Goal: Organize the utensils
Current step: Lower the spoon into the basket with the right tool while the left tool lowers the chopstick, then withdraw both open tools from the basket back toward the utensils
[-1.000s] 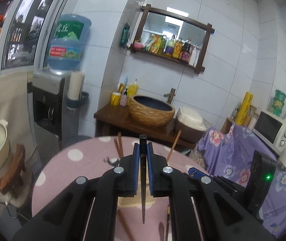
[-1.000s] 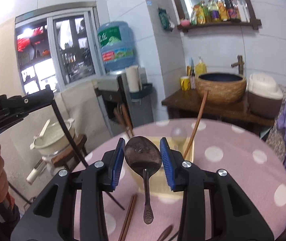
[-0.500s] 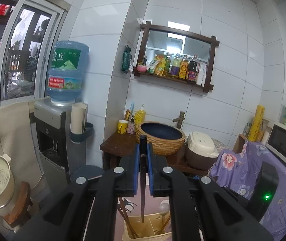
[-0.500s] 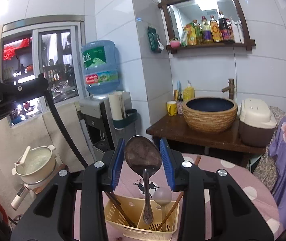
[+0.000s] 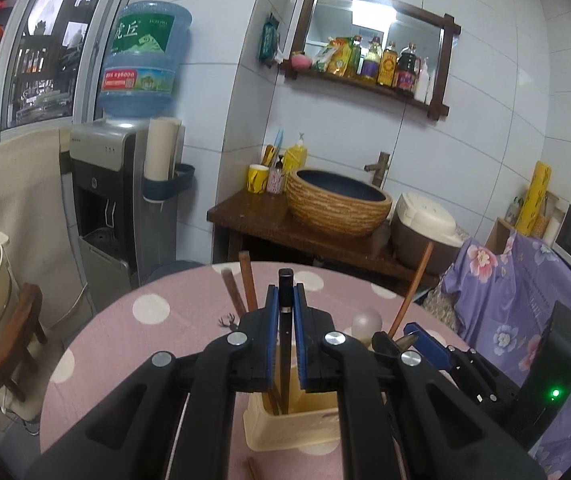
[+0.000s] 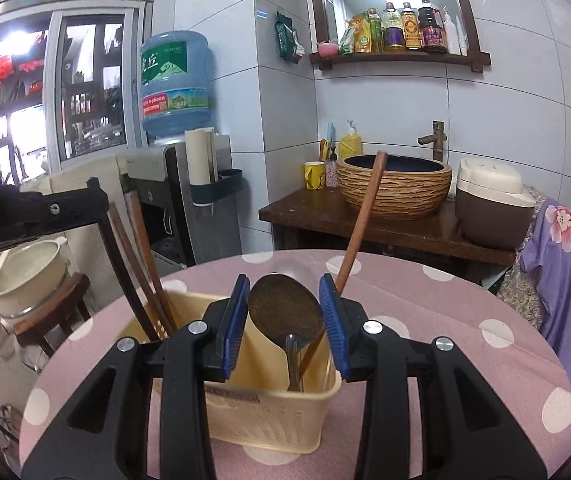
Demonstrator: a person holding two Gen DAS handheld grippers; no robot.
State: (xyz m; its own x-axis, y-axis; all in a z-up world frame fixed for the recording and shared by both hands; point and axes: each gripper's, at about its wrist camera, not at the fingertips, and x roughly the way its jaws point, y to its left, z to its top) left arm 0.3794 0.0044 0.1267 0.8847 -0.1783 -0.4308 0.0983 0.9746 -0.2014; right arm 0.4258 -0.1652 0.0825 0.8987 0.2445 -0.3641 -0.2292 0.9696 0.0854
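My left gripper (image 5: 284, 300) is shut on a black chopstick (image 5: 285, 344) held upright, its lower end down inside the cream utensil basket (image 5: 285, 430). My right gripper (image 6: 284, 296) is shut on the bowl of a dark metal spoon (image 6: 285, 312), its handle hanging down into the same basket (image 6: 273, 424). Brown chopsticks (image 6: 141, 264) stand in the basket's left part and one long brown chopstick (image 6: 359, 220) leans at the right. The left gripper's body (image 6: 25, 212) shows at the left of the right wrist view.
The basket stands on a round table with a pink polka-dot cloth (image 6: 425, 312). Behind are a water dispenser (image 5: 125, 184), a wooden stand with a woven basin (image 5: 337, 208) and a rice cooker (image 6: 493, 208). A purple floral cloth (image 5: 505, 292) hangs at the right.
Both grippers have come down over the basket. The black chopstick's end and the spoon's handle now reach into it; half a second ago they hung above it.
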